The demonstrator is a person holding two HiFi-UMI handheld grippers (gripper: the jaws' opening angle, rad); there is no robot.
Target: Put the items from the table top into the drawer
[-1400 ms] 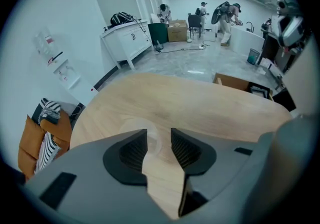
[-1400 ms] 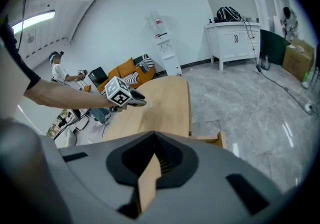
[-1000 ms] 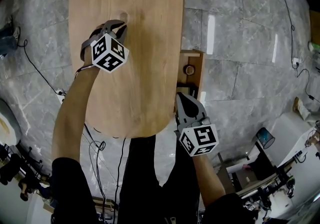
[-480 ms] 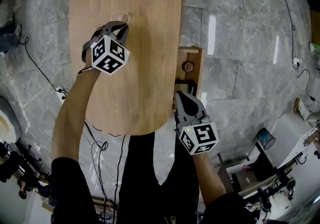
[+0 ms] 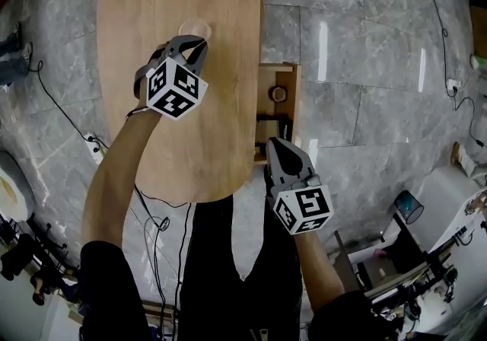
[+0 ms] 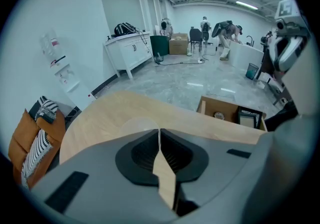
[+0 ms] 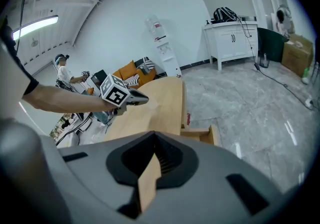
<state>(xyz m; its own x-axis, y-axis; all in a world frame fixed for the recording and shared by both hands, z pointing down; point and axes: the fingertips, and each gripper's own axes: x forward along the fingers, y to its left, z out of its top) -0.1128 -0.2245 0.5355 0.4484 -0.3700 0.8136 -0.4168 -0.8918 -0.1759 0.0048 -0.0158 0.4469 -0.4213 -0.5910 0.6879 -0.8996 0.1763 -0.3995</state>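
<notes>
A light wooden tabletop with rounded ends (image 5: 183,126) is seen from above, over a grey marble-patterned floor (image 5: 358,43). The left tool (image 5: 192,47), carried on a bare forearm, is held over the middle of the tabletop with its jaws closed fully together. A pale, translucent round disc (image 5: 194,27) is seen on the wood right at the tips of the left tool. Whether its rim is nipped between the closed jaws cannot be made out. An open light wooden drawer (image 5: 295,103) stands out from the tabletop's right edge. A small round roll (image 5: 279,94) and a dark rectangular item (image 5: 274,128) are laid inside it, the roll farther from the person. The right tool (image 5: 275,151) is held at the near end of the drawer, just beside the tabletop's edge, and is pointed downward. Its jaws are likewise pressed together, and nothing is gripped between them. Each tool is topped by a cube with black-and-white square markers (image 5: 176,88).
</notes>
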